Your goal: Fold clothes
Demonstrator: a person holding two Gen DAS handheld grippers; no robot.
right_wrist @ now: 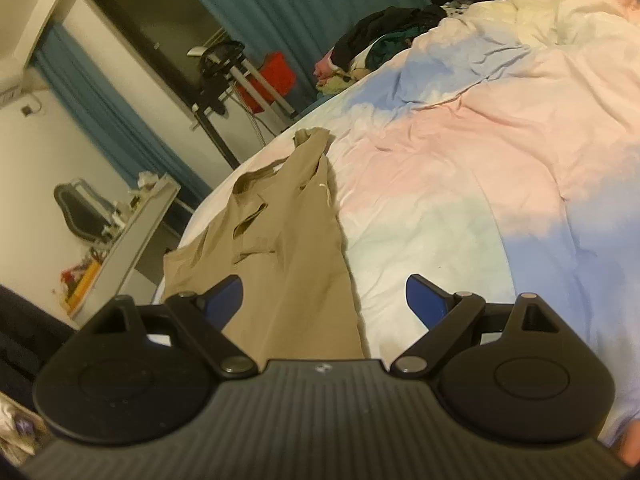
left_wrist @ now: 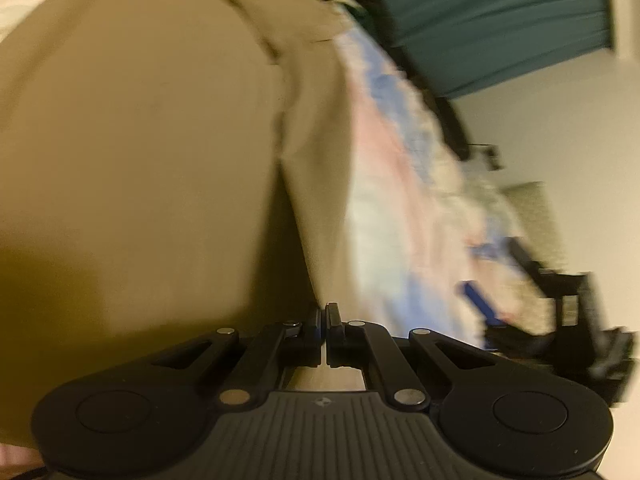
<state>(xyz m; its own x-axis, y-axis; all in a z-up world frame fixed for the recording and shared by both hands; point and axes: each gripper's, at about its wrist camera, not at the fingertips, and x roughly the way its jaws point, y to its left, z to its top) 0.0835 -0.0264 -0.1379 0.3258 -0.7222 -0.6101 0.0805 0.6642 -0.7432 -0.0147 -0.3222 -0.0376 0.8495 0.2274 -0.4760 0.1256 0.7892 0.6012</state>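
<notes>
Left wrist shows my left tongs [left_wrist: 324,316] pinched shut on the trousers' [left_wrist: 140,140] edge, so I carry it low across the bed [left_wrist: 384,184], right tongs [right_wrist: 324,300] wide, ready to pin.

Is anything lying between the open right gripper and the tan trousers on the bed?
Nothing visible. The right gripper hangs open right over the tan trousers, which lie on the bedspread; the clothes pile sits far off at the bed's far edge.
</notes>
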